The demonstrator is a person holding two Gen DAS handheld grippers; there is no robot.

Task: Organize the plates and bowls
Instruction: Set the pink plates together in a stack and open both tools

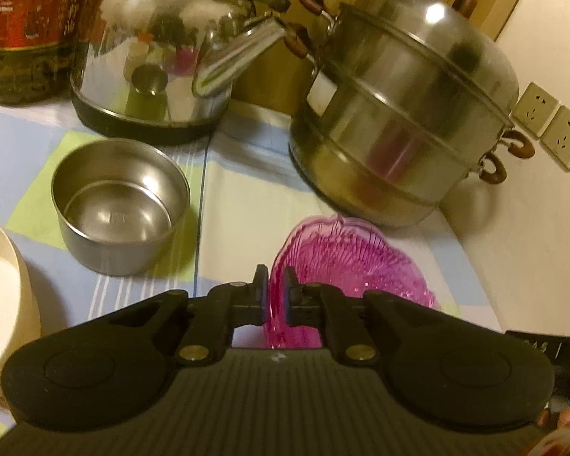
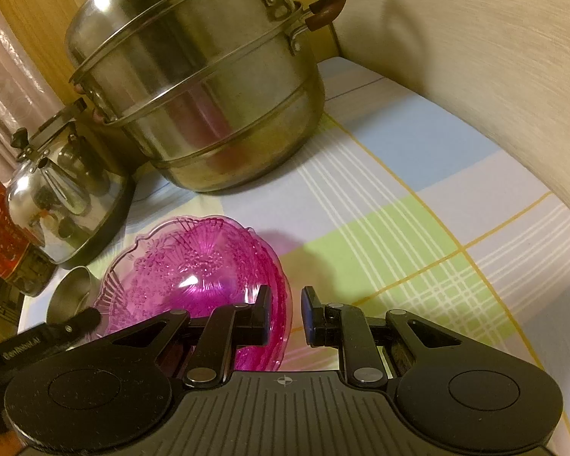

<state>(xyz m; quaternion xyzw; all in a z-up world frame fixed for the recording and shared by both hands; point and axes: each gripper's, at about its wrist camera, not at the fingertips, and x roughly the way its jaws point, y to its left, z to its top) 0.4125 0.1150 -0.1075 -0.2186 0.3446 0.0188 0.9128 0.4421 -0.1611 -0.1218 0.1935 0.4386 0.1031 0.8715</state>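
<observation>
Pink bowl (image 1: 345, 269) tilted, opening facing right gripper (image 2: 285, 313).

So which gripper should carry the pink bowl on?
Left. The left gripper is clamped on the pink glass bowl rim; the right gripper only straddles the opposite rim, pads apart.

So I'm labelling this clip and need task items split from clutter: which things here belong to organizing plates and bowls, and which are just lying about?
Part of the job:
pink glass bowl, clamped at its rim by the left gripper
steel bowl
white bowl
right gripper, jaws astride the pink bowl's rim

Just lying about:
kettle
steamer pot
oil bottle
wall sockets
</observation>
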